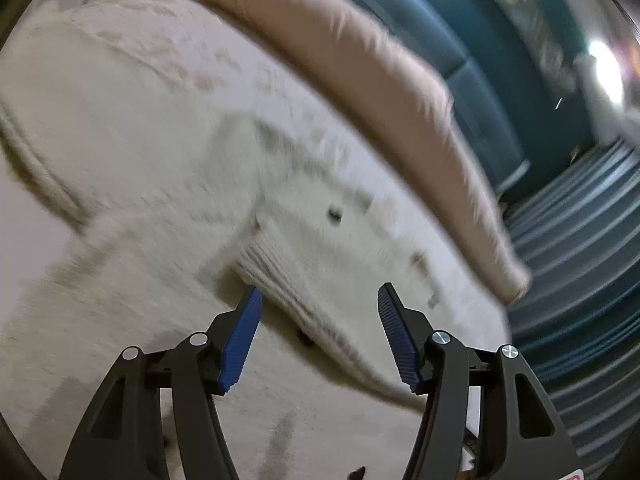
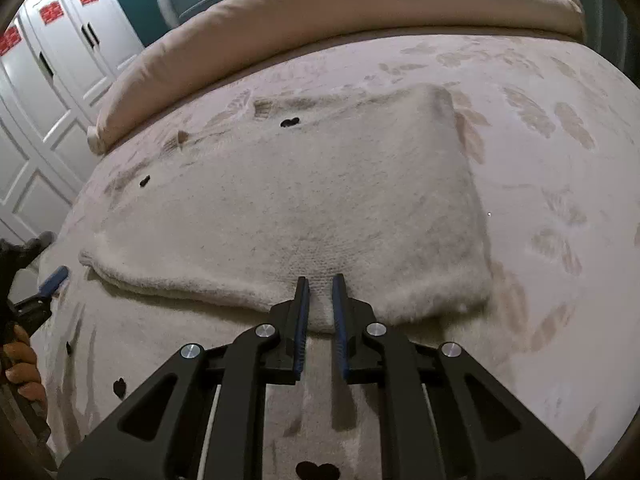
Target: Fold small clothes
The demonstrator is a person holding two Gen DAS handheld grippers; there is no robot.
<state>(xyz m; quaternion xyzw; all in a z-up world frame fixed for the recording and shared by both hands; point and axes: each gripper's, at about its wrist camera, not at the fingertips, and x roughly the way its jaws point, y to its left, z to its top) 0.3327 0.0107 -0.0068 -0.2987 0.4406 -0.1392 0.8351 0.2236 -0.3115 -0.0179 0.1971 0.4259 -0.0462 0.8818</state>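
A cream knitted sweater [image 2: 304,208] lies partly folded on the bed, with small black heart marks on it. My right gripper [image 2: 320,280] is shut on the sweater's near folded edge, with fabric pinched between the blue pads. In the left wrist view, which is motion-blurred, my left gripper [image 1: 320,300] is open and empty, just short of the sweater's ribbed hem [image 1: 288,276]. The left gripper's blue pad [image 2: 54,280] shows at the left edge of the right wrist view, beside the sweater's left end.
The bed cover [image 2: 560,184] is pale with a faint leaf pattern. A rolled pink duvet [image 2: 320,12] lies along the far side. A teal headboard [image 1: 472,64] and white wardrobe doors [image 2: 48,80] stand beyond. Striped bedding [image 1: 580,248] is at the right.
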